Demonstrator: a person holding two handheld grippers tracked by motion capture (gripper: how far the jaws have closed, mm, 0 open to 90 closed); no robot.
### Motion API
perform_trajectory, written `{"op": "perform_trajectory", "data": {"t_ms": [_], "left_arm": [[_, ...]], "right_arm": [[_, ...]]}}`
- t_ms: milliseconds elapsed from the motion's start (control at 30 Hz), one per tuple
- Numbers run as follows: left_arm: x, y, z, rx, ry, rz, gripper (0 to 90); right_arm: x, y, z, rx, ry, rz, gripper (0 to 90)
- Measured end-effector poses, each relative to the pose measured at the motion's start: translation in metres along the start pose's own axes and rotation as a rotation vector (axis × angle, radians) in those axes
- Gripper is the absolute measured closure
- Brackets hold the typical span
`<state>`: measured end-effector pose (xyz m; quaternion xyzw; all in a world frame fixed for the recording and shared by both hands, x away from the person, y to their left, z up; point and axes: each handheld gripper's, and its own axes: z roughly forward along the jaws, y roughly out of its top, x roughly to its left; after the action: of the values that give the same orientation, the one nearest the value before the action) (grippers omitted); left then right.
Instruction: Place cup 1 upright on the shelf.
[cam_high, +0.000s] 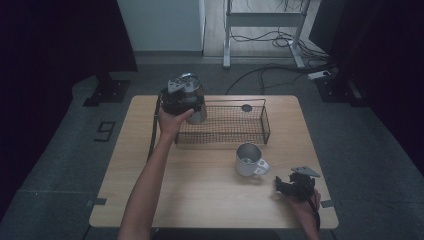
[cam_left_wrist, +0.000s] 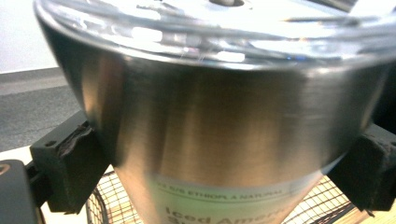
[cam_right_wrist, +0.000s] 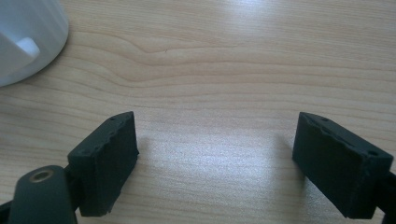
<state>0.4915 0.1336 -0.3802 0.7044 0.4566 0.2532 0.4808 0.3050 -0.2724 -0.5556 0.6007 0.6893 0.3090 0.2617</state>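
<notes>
The steel tumbler (cam_left_wrist: 210, 135) carries a pale label low on its side, where "ETHIOP… A NATURAL" runs along a thin top line and larger letters below begin "Iced Amer…" before the frame cuts them off. The left gripper (cam_high: 182, 97) is clamped on this tumbler: in the left gripper view its two black jaws press against the metal wall from either side, just under the clear lid (cam_left_wrist: 219, 28) that spreads above them. The tumbler is held aloft, tilted, over the near-left end of the wire basket (cam_high: 260, 122), whose mesh shows beneath the jaws. A small dark round thing (cam_high: 246, 107) lies in the basket at its far side, well apart from the left gripper; what it is cannot be told. On the floor left of the table (cam_high: 200, 185) a dark mark reads like a "9". The right gripper (cam_high: 295, 185) rests low at the table's near-right corner with its jaws spread wide and nothing between them, bare wood (cam_right_wrist: 215, 84) showing through the gap. Ahead of it and to its left stands a white mug (cam_high: 248, 160), near but not touching, its handle (cam_high: 261, 167) turned toward the right gripper.
</notes>
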Motion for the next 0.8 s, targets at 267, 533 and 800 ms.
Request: {"op": "perform_trajectory", "data": {"t_ms": [267, 533, 800], "left_arm": [[-0.004, -0.005, 0.013, 0.012, 0.021, 0.019, 4.3], [-0.003, -0.011, 0.025, 0.032, 0.019, 0.016, 4.3], [-0.001, -0.021, 0.033, 0.052, 0.021, 0.007, 4.3]], "right_arm": [[0.000, 0.000, 0.000, 0.000, 0.000, 0.000, 13.6], [0.000, 0.000, 0.000, 0.000, 0.001, -0.001, 13.6], [0.000, 0.000, 0.000, 0.000, 0.001, 0.000, 13.7]]}}
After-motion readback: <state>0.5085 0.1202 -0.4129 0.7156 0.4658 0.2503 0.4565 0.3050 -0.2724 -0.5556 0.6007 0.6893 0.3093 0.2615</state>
